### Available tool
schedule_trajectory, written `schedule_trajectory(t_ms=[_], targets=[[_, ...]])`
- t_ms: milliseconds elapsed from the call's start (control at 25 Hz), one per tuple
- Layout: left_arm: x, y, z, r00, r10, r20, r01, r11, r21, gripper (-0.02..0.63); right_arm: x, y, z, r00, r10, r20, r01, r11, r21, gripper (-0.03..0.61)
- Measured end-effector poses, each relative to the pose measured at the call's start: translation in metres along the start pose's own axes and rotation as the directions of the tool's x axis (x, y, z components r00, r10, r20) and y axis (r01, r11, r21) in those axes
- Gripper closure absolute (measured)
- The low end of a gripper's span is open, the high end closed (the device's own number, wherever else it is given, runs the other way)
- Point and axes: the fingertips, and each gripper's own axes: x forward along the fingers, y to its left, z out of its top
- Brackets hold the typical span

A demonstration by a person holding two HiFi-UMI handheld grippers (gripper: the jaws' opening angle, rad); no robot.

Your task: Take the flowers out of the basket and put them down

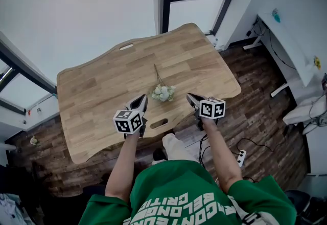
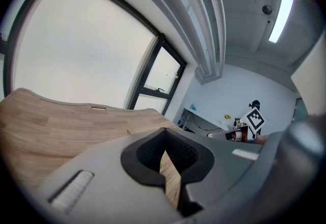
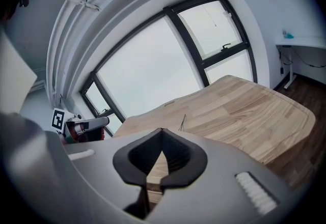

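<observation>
Plainly, left tool (image 1: 140,101) and right tool (image 1: 192,99) flank flowers (image 1: 163,92) on table (image 1: 102,86) — both closed; empty.

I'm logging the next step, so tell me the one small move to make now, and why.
Probably just draw both grippers back off the table. The flowers already lie flat on the wood, touching neither gripper, and no basket is in view. The left gripper and the right gripper are shut on nothing near the table's near edge, so nothing seems left to lift.

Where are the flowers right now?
Head view: the flowers lie on the table near its front edge, between the left tongs and the right tongs.
</observation>
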Motion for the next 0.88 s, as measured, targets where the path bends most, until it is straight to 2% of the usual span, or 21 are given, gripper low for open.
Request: schedule_trajectory(t_ms=[880], targets=[[-0.018,-0.004,-0.012,1.000,-0.013,-0.011,0.013,1.000,0.012,0.595,-0.017,0.012,-0.018,1.000,0.021,0.006,-0.021,1.000,-0.016,0.574]])
